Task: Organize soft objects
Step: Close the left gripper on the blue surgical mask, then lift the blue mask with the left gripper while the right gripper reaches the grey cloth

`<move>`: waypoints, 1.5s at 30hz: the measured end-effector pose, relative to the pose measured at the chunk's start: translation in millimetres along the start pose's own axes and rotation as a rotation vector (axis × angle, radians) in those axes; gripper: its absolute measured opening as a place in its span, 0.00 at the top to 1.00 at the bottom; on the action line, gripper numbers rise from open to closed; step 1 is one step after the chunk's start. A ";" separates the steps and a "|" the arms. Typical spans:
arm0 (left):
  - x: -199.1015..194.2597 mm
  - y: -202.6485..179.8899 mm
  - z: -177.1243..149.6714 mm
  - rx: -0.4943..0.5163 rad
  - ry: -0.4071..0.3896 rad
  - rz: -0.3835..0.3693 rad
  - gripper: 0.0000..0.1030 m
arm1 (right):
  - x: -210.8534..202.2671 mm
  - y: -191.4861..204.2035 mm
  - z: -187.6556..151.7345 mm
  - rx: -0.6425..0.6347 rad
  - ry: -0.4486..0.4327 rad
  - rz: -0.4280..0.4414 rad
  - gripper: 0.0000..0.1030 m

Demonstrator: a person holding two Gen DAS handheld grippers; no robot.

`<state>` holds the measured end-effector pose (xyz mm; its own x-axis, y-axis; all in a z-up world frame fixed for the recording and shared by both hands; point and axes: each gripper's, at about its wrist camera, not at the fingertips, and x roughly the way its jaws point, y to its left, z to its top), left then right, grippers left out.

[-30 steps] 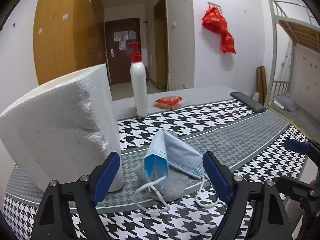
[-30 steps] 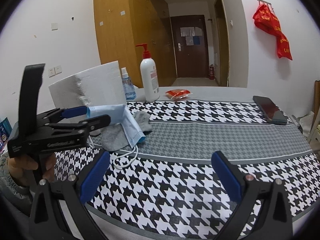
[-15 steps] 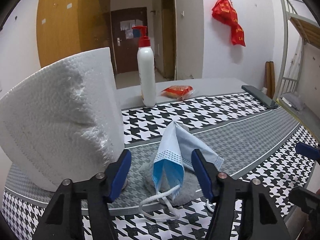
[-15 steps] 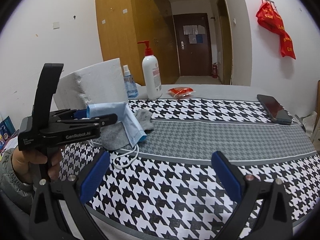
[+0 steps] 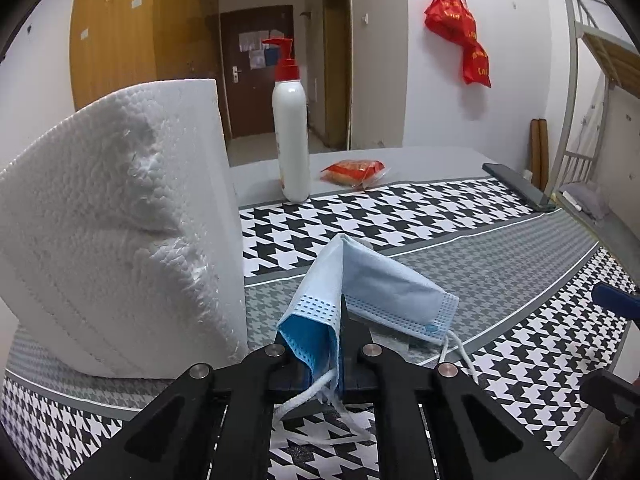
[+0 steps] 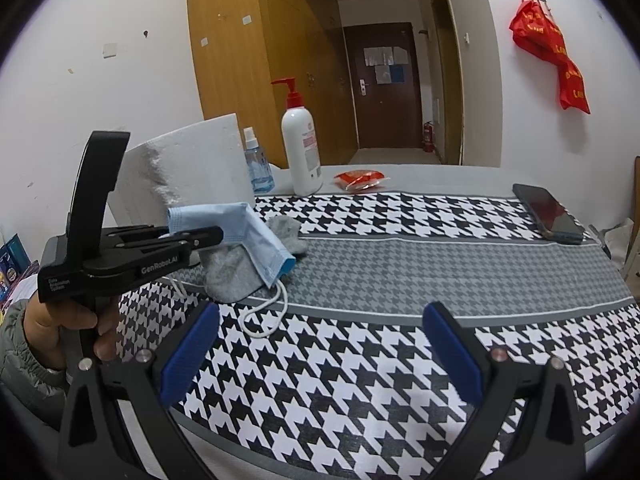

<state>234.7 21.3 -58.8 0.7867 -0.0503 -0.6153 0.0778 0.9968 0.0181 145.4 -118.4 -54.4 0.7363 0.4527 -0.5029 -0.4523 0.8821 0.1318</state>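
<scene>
Left gripper clamped on the near folded edge of a blue face mask, jaws having just been closing and now pinched together with the mask's fabric between the pads. Mask peaked like a tent, its far side draped over a grey sock on the grey band of a black-and-white houndstooth tablecloth, one white ear loop trailing across the pattern. Held by a hand in a padded sleeve at the table's left edge. Right gripper spread wide over bare cloth, blue pads well apart, nothing between them, well clear of the mask. Just beside the mask on the left, a white foam block standing upright. Behind it a small blue spray bottle, then a white pump bottle with a red top and a red snack packet. Dark phone near the table's far right edge.
</scene>
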 end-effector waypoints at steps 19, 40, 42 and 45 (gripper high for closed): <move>-38.3 9.3 -8.5 -0.022 -0.052 -0.038 0.92 | -19.4 18.7 1.2 -0.028 -0.014 -0.028 0.00; -75.7 53.7 -34.3 -0.090 -0.088 -0.001 0.92 | -11.9 49.4 10.8 -0.069 0.017 -0.023 0.00; -77.1 59.3 -37.7 -0.099 -0.087 0.007 0.92 | -9.2 53.6 12.6 -0.079 0.023 -0.018 0.00; -77.1 67.9 -43.9 -0.116 -0.079 0.018 0.92 | -2.7 58.6 15.2 -0.085 0.038 -0.013 0.00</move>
<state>152.4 95.6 -44.8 0.8335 -0.0324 -0.5516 -0.0044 0.9979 -0.0652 124.5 -65.9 -32.3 0.7237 0.4342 -0.5364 -0.4848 0.8730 0.0526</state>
